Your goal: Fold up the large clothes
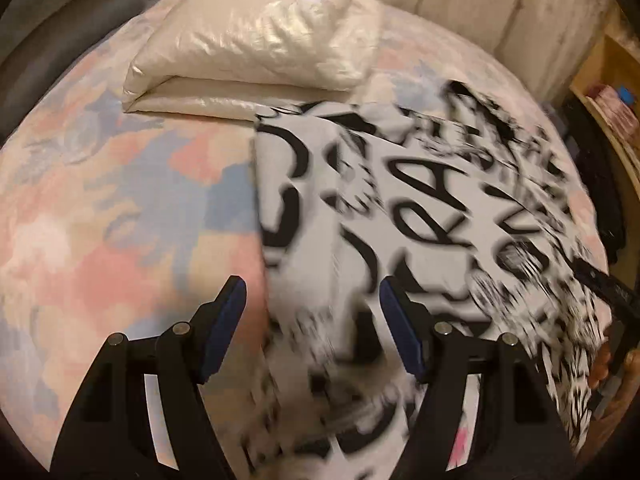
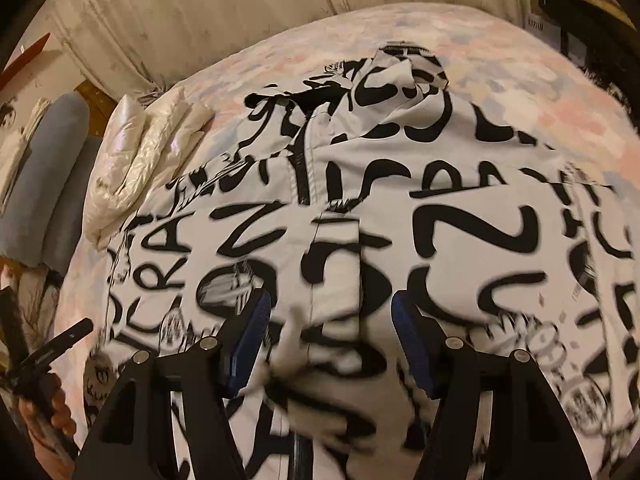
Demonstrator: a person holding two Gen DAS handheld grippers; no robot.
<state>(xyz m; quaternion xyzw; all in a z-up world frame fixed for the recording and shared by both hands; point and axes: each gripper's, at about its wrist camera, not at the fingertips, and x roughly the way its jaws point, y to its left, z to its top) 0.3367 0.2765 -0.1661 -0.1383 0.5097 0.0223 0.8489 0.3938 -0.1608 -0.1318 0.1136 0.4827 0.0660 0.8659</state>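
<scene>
A large white garment with black lettering (image 1: 420, 208) lies spread on the bed, its left part folded over. It also fills the right wrist view (image 2: 360, 200), with a zipper running down its middle. My left gripper (image 1: 312, 296) is open just above the garment's near left edge, with blurred cloth between the jaws. My right gripper (image 2: 332, 312) is open over the garment's near middle, and a blurred fold of cloth rises between its jaws. The other gripper shows at the right edge of the left wrist view (image 1: 600, 280) and at the left edge of the right wrist view (image 2: 52, 348).
The bed has a pastel pink and blue patterned cover (image 1: 100, 200). A folded shiny cream garment (image 1: 256, 40) lies at the bed's far side. A grey cushion (image 2: 56, 172) sits beyond the bed. A wooden shelf (image 1: 612, 92) stands at the right.
</scene>
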